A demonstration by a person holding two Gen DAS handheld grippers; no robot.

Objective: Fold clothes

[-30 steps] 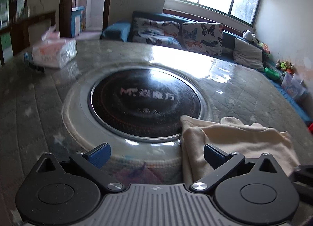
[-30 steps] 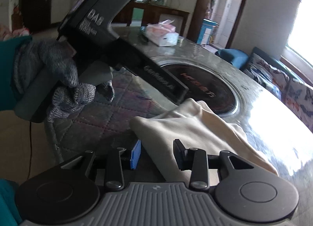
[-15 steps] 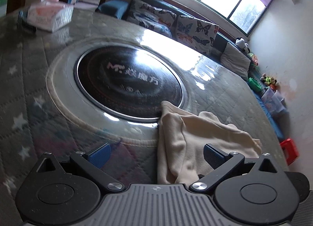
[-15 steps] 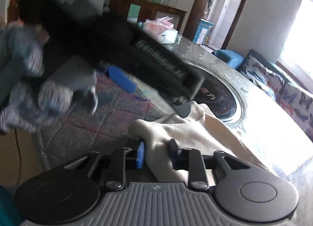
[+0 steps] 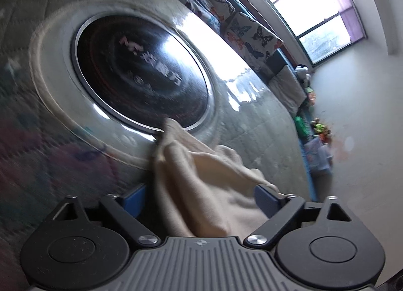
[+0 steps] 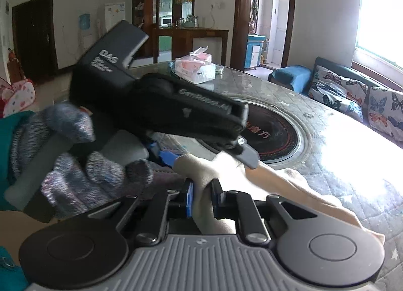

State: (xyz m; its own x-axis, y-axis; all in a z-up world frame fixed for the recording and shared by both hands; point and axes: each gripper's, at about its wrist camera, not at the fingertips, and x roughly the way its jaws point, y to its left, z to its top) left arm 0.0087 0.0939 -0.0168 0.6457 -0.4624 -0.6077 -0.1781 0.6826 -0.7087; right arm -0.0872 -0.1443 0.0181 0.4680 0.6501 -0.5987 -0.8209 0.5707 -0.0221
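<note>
Cream garment bunched on worktop, at 5 o'clock of black hob disc. Judged soft, light, limp; best taken at edges. Right tongs clenched on fold, closing. Left tongs released, closing, cloth between.

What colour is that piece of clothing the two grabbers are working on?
The garment is plain cream, with no pattern. It shows best in the right wrist view.

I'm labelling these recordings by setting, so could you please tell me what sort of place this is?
Most likely a home living and dining room: a sofa with butterfly-print cushions under a window, a round table with an inset cooktop, and a tissue box before a wooden cabinet.
</note>
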